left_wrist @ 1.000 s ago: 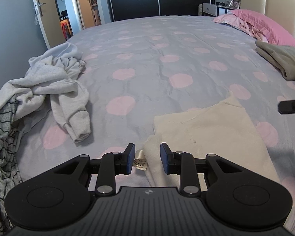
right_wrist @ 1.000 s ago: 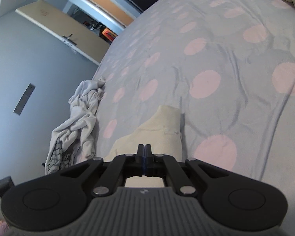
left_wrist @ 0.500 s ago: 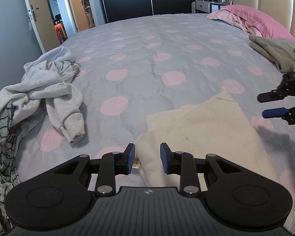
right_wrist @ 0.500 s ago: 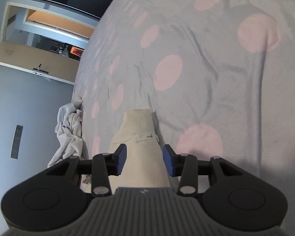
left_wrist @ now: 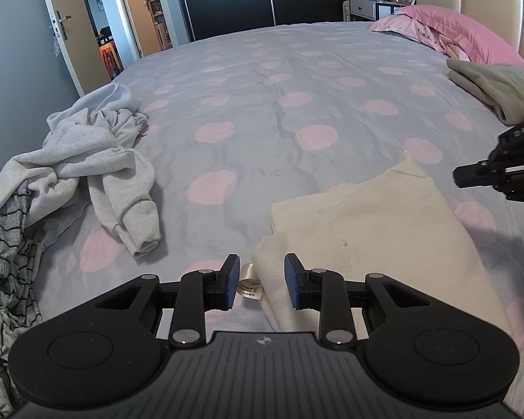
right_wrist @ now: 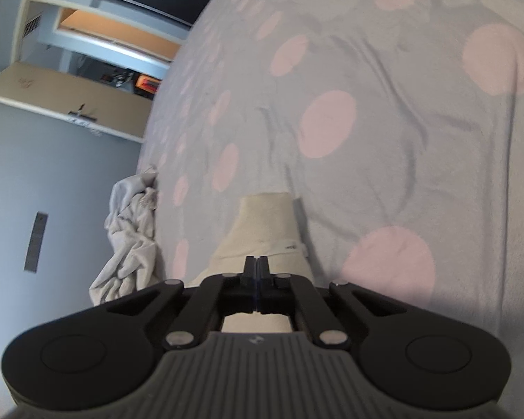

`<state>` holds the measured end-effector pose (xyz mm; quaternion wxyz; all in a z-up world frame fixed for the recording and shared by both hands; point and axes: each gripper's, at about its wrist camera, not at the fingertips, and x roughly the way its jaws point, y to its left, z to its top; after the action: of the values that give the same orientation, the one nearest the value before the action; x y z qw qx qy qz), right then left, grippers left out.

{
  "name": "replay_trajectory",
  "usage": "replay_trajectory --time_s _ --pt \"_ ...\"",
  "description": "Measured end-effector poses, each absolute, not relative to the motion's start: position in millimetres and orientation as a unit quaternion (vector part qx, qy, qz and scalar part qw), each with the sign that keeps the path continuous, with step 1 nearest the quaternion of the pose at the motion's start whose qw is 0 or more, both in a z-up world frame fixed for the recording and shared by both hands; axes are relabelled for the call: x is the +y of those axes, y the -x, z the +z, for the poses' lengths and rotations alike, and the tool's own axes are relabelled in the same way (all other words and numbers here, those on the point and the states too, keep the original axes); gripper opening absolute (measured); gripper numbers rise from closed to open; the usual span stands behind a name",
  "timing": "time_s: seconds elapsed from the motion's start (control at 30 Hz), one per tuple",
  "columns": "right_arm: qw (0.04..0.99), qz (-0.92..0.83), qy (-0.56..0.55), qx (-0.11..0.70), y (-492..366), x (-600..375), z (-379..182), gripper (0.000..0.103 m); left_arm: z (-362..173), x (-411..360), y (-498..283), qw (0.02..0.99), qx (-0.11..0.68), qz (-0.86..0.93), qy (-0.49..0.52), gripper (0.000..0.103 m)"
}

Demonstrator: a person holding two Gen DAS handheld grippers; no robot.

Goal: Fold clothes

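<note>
I have the cream garment point(left_wrist: 366, 223) lying partly folded on the spotted bedspread point(left_wrist: 262, 104), close to my edge of the bed. My left tongs point(left_wrist: 260, 281) stand narrowly parted, hanging over its near left corner; the fabric edge and a small care label point(left_wrist: 249, 284) sit in the gap, but I see no pad pressing on either, so I judge that nothing is gripped on this side. My right tongs point(right_wrist: 257, 276) are fully closed, jaws meeting with no cloth visibly pinched between them, poised over the garment's right side; in the left view they point(left_wrist: 496, 174) float above the bedspread just beyond the cloth.

The risks as I read them: if I close the left tongs here, I may catch only the label or a single layer, and the fold would peel apart when I lift. The right tongs closed on air would leave that side limp, so the garment would swing, twist and land skewed. If I bring them down closed, I could shove the fabric into wrinkles or snag the bedspread under it. The grey sweatshirt point(left_wrist: 97, 160) and the striped garment point(left_wrist: 3, 251) lie well apart on the left, so I expect no tangle there.
</note>
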<state>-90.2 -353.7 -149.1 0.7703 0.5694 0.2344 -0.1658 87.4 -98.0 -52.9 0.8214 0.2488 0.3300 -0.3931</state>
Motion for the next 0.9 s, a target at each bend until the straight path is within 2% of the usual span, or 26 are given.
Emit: replay_trajectory --time_s 0.2,0.5,0.67,0.7,0.8,0.9 --pt "0.797 -0.108 -0.54 0.247 107 -330 -123 0.0 -49 -91 -84 0.824 0.328 -0.39 -0.249 0.026" --pt "0.829 0.054 -0.423 0.362 106 -246 -106 0.0 -46 -78 -85 0.82 0.351 -0.389 -0.233 0.026" --pt "0.84 0.092 -0.313 0.434 100 -204 -108 0.0 -48 -72 -81 0.81 0.365 -0.396 -0.231 0.035" --pt "0.846 0.091 -0.279 0.446 99 -195 -108 0.008 -49 -71 -81 0.808 0.369 -0.397 -0.231 0.038" --pt "0.855 0.08 -0.213 0.466 102 -178 -112 0.078 -55 -69 -81 0.796 0.392 -0.407 -0.216 0.041" --pt "0.855 0.07 -0.194 0.477 105 -179 -114 0.076 -60 -71 -85 0.787 0.414 -0.41 -0.203 0.043"
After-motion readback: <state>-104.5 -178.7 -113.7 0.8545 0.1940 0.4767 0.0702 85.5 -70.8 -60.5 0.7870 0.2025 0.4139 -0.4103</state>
